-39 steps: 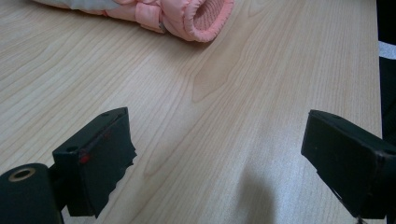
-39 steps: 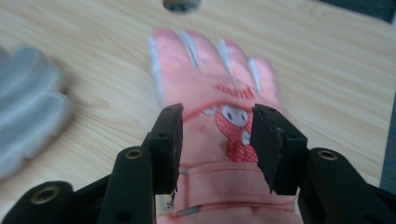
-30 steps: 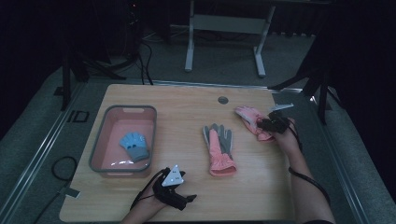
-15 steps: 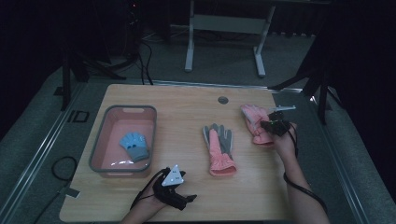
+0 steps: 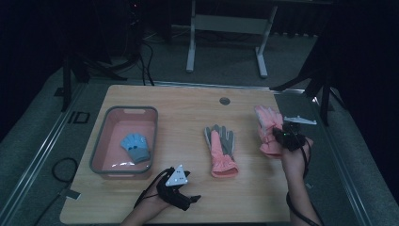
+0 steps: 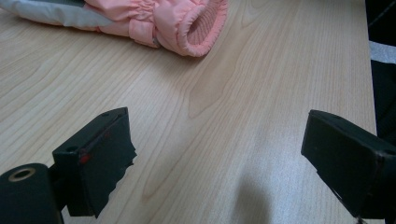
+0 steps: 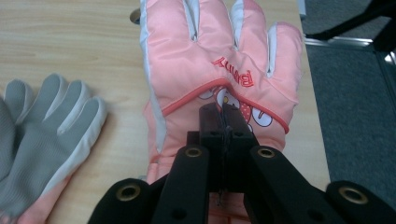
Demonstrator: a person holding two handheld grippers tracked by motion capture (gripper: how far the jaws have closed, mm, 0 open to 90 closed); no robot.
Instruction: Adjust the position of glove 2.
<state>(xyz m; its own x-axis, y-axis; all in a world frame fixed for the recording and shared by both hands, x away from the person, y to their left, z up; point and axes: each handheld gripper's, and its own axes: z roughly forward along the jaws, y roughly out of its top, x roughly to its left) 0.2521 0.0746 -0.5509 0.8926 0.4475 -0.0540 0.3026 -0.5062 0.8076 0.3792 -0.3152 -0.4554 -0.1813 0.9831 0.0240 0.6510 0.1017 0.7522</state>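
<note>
Lifted nearer, pink glove (image 7: 219, 70) fingers point away.

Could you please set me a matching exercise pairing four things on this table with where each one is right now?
Things:
1. blue glove
2. pink glove with grey palm up
3. pink glove with print
4. left tool

Places or states:
A. pinched by the shut right tool
B. lying inside the pink bin
C. open, jaws wide above bare wood near the front edge
D. lying free in the middle of the table

Pairs: 1-B, 2-D, 3-A, 4-C
</note>
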